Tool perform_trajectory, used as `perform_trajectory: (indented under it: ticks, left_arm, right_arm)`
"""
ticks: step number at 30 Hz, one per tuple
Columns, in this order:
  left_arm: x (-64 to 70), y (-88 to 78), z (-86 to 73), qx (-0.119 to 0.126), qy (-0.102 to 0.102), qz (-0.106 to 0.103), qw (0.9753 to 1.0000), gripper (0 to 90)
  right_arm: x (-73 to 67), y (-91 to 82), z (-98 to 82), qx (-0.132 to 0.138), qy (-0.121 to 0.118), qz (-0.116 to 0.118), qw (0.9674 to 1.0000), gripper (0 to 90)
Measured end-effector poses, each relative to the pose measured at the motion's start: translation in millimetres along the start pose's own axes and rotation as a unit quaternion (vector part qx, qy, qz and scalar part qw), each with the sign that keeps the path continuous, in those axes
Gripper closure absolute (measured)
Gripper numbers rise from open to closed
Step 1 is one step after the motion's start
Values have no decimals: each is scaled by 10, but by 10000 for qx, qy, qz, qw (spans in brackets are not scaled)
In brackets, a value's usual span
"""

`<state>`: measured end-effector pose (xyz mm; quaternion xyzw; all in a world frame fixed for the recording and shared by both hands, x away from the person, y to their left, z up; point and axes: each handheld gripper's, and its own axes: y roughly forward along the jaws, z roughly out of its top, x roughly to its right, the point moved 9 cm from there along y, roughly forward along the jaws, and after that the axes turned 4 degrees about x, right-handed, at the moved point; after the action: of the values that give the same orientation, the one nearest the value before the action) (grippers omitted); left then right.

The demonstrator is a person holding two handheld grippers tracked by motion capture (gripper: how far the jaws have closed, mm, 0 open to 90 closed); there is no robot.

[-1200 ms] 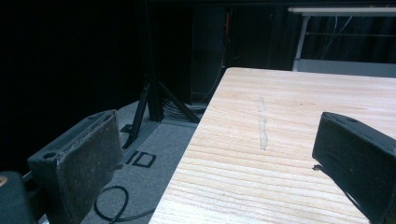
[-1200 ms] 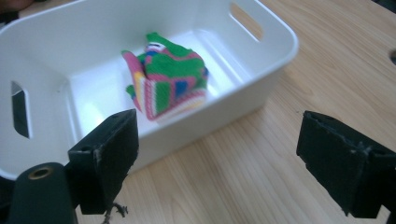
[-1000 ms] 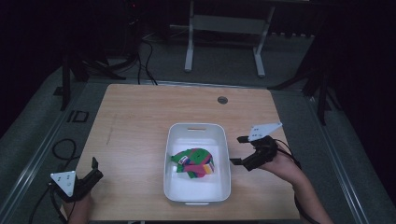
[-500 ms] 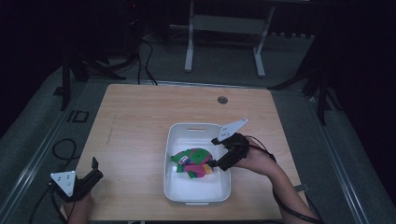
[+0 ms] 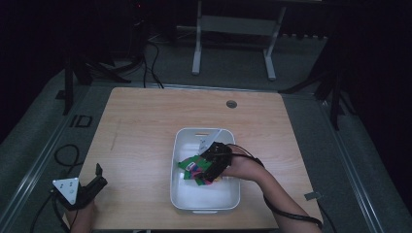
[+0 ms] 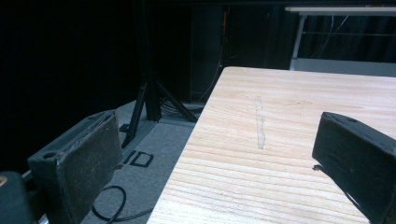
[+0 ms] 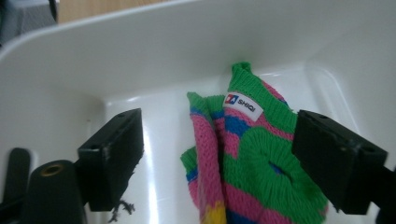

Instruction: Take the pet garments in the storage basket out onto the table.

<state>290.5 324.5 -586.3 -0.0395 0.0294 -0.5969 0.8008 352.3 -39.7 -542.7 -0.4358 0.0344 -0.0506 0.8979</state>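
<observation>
A white plastic bin point(image 5: 180, 196) stands on the wooden table, right of centre toward the front. Inside it lies a bundle of knitted cloth striped green, pink and blue point(image 5: 190, 166) with a small white label point(image 7: 241, 104). My right gripper point(image 5: 208, 171) is lowered into the bin over the cloth. Its jaws stand open on either side of the bundle point(image 7: 243, 163), and I cannot tell if they touch it. My left gripper point(image 5: 92, 183) rests at the table's front left corner, open, with nothing between its jaws point(image 6: 219, 154).
The wooden table point(image 5: 145, 126) has a round cable hole point(image 5: 231, 104) near its far edge and a faint pale streak point(image 6: 259, 123) at the left. Black stand legs and cables point(image 5: 141, 63) lie on the grey floor beyond the left edge.
My right gripper moved left from beside the bin's right rim and came down into the bin over the striped cloth. The left gripper stayed put.
</observation>
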Motion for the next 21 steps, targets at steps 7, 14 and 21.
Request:
perform_trajectory:
  ticks: [7,14,21]
  left_arm:
    - [0,0,-1,-6,-4,-13,10000,19]
    - [0,1,-1,-7,-2,-16,10000,19]
    - [5,0,-1,-7,-6,-60,10000,19]
  right_arm:
    - [-9,234,-19,-412,-210,-90,9989,230]
    - [3,438,-116,-920,-269,-229,9951,285]
    - [59,528,-199,-1293,-290,-588,9894,479]
